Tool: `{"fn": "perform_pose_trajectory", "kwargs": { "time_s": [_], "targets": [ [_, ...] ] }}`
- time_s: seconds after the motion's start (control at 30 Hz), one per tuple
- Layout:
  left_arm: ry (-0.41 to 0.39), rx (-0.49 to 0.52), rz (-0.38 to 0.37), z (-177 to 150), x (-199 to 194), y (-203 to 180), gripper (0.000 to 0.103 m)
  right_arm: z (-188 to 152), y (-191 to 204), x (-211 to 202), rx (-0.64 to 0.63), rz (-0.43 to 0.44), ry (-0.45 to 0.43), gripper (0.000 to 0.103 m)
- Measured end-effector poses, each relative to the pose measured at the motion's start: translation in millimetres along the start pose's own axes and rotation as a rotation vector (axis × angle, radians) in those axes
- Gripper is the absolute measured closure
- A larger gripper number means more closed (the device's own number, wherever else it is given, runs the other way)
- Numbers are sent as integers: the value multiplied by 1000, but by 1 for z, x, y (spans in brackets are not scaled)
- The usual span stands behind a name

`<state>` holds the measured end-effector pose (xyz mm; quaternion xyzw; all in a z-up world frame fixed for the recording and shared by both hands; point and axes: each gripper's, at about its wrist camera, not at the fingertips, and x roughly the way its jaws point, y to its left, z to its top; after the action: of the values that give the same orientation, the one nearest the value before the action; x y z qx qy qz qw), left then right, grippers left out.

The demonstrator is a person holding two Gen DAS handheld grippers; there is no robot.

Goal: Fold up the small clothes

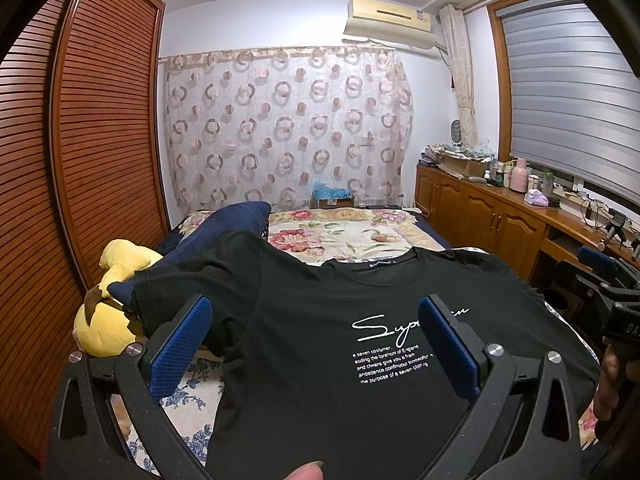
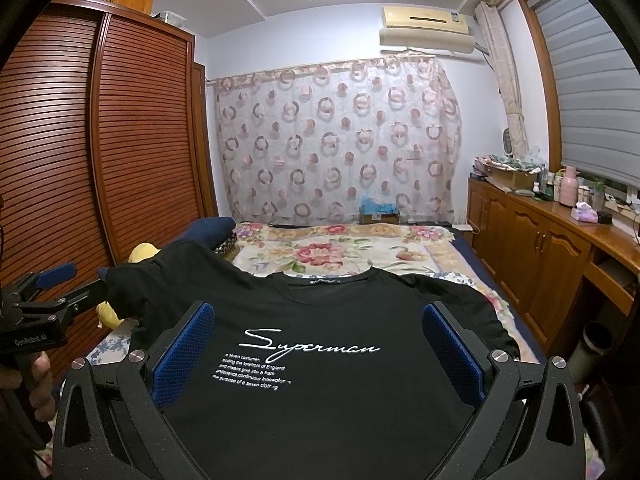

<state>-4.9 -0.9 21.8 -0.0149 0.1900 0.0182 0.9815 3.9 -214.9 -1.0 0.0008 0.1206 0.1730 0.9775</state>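
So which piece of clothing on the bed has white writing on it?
The black T-shirt lying nearest the grippers; the navy garment behind it is plain.

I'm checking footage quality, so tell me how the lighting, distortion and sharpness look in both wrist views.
Left wrist view: fisheye bows the wardrobe, corners dark, T-shirt print sharp, a blurred fingertip at the bottom edge. Right wrist view: same bowing and dark corners, even indoor light, the T-shirt a flat black with little fold detail.

Left gripper [image 1: 316, 344] jaws wide apart, level, empty. Right gripper [image 2: 318, 350] same, jaws spread. Both held side by side.
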Motion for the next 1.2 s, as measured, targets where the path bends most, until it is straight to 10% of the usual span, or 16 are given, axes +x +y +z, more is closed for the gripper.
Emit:
{"fn": "perform_pose_trajectory", "kwargs": {
  "time_s": [1.2],
  "targets": [
    [30, -3, 31, -10, 8, 35, 0, -2, -5, 15, 6, 67, 34, 0]
  ]
}}
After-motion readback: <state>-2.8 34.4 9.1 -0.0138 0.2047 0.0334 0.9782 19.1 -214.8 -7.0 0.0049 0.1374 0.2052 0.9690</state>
